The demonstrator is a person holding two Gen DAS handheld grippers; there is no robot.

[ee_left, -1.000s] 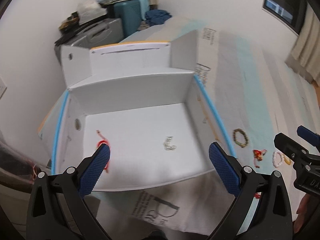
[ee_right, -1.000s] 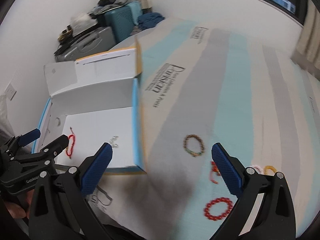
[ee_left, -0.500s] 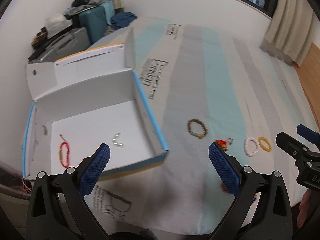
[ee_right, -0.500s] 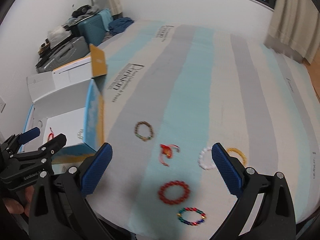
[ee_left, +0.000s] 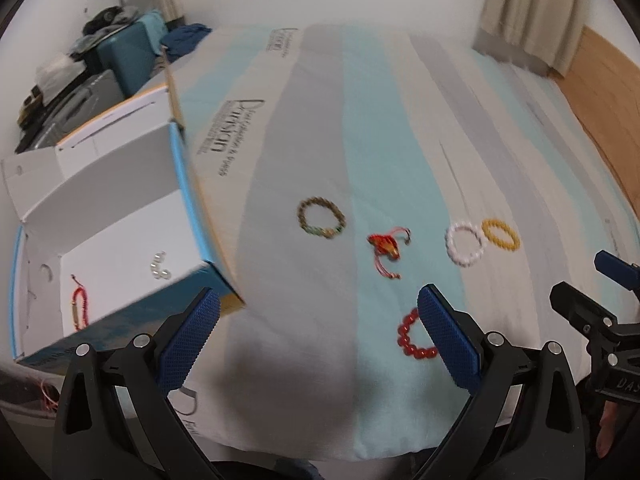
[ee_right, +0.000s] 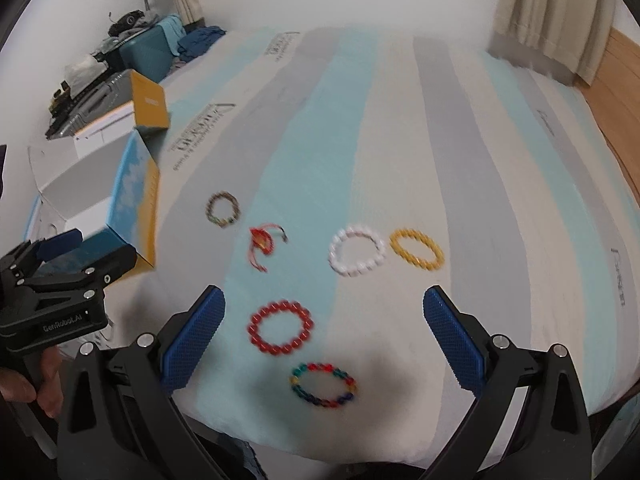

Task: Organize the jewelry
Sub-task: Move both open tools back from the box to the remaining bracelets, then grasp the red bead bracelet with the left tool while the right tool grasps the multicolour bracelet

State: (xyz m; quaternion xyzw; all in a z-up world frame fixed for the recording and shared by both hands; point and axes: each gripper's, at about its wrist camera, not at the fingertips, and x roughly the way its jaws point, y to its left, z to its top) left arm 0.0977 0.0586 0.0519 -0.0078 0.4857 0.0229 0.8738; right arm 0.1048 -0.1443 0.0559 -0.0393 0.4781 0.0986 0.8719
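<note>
We hold both tools empty and spread wide above the striped bedspread (ee_right: 400, 128), apparently choosing the next piece. Just ahead of our right gripper (ee_right: 325, 336) lies the red beaded bracelet (ee_right: 281, 328), the multicoloured beaded bracelet (ee_right: 323, 385) nearer still; beyond sit the white bead bracelet (ee_right: 357, 251) and yellow bead bracelet (ee_right: 416, 249). Our left gripper (ee_left: 319, 338) has the white open cardboard box (ee_left: 120, 216) ahead to its left, already holding a red cord bracelet (ee_left: 79, 307) and something small and silvery (ee_left: 159, 266), too blurred to identify. One left finger (ee_left: 448, 340) covers part of the red beads.
</note>
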